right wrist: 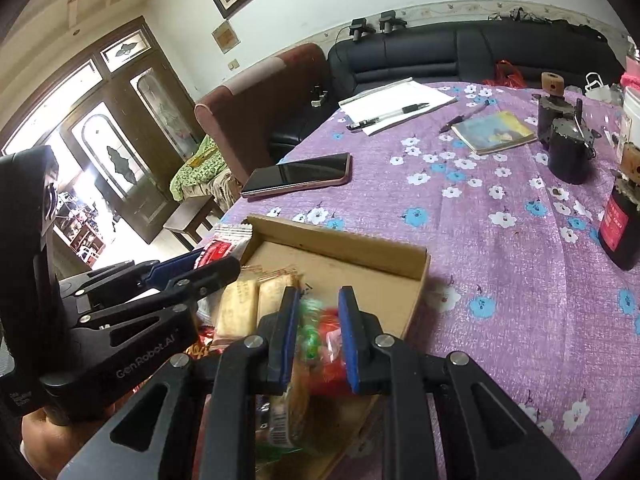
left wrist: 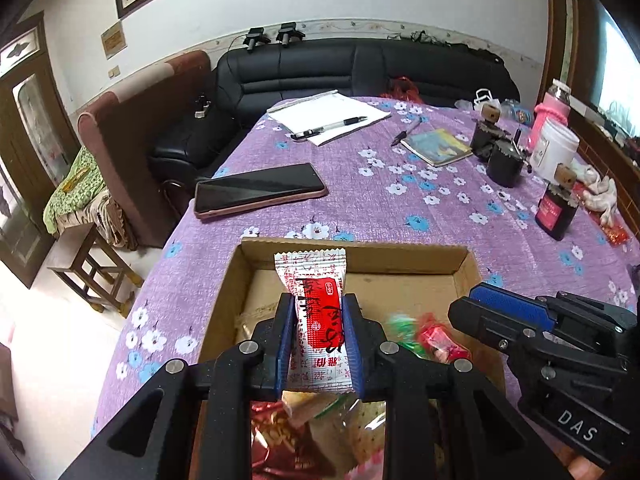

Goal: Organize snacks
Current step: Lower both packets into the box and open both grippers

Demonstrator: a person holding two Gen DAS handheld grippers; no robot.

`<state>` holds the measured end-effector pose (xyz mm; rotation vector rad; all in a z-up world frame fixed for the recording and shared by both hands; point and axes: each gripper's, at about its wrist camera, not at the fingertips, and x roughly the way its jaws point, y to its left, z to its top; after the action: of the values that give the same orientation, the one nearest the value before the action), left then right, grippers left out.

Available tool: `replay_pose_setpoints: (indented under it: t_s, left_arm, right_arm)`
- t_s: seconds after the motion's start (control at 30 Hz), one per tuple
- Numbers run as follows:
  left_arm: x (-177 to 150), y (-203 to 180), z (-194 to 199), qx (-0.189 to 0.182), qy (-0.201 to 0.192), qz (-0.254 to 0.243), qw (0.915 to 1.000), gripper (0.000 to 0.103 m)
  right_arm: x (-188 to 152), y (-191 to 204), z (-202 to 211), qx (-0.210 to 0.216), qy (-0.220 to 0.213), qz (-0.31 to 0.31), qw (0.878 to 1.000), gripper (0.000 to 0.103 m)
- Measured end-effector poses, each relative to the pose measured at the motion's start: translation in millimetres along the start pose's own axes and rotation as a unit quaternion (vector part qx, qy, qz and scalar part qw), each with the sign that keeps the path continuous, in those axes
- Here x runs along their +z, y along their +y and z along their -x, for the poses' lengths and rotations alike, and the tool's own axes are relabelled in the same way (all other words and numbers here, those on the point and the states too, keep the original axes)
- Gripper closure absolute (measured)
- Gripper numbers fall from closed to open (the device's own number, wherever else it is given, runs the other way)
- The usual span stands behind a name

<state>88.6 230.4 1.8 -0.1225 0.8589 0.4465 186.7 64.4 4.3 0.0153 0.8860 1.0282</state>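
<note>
My left gripper (left wrist: 319,304) is shut on a red and white snack packet (left wrist: 318,312), held above the near half of a shallow cardboard box (left wrist: 460,258). The packet also shows in the right wrist view (right wrist: 226,242), in the left gripper (right wrist: 208,266). My right gripper (right wrist: 319,298) is over the box (right wrist: 352,246), with a blurred red and green candy wrapper (right wrist: 320,332) between its jaws; whether they grip it is unclear. It enters the left wrist view from the right (left wrist: 472,304). Beige biscuit packs (right wrist: 256,304) and other snacks lie in the box.
The box sits on a purple flowered tablecloth (left wrist: 400,216). A phone (left wrist: 260,192) lies beyond the box. Further off are a notepad with a pen (left wrist: 332,118), a booklet (left wrist: 438,146), dark bottles (left wrist: 556,208) and a white jar (left wrist: 554,150). A black sofa (left wrist: 360,68) stands behind.
</note>
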Motion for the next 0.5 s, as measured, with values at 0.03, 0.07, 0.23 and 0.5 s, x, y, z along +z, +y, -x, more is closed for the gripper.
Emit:
replay_pose_setpoints:
  t_s: [0.03,0.07,0.23,0.5]
  left_arm:
    - [1,-1,-2,0.001,0.001,-0.001,1.0000,0.078]
    - [1,-1,-3,0.002,0.001,-0.003,1.0000,0.078]
    - [3,-2,-7,0.005,0.003,-0.006,1.0000,0.078]
    - [3,-5,-20,0.013,0.017,-0.011,0.9997,0.076]
  right_arm:
    - [0,-1,-1,0.000,0.000,0.000,1.000,0.083]
    - [0,-1,-1,0.000,0.000,0.000,1.000,0.083]
    - [0,-3,0,0.001,-0.001,0.001,1.000,0.083]
    - [-5,-9,13,0.003,-0.010,-0.007,1.000,0.083]
